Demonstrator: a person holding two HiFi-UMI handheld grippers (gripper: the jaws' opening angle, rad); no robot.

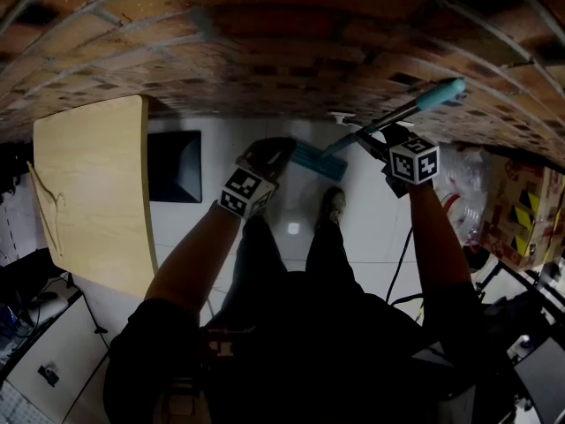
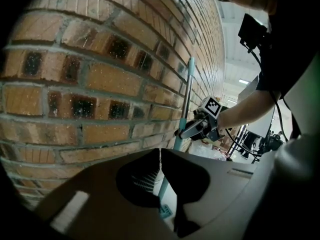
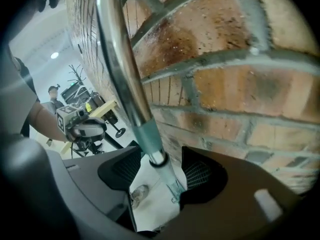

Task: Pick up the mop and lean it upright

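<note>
Right claw (image 3: 159,176) open around mop handle (image 3: 122,69).
We find its jaws spread, the handle standing between them beside the brick wall (image 3: 240,84); left claw (image 2: 160,156) closed on nothing.

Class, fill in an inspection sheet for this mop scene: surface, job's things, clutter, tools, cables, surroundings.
Surface: white glossy floor.
Job's things: mop stands steeply along the brick wall and seems to rest on it, head down on the floor.
Clutter: plastic bags and cardboard boxes at the right.
Tools: left tool shut, empty; right tool open, mop handle between its jaws, not gripped.
Cables: black cable on the floor at the right.
Surroundings: brick wall ahead; wooden table at the left.
</note>
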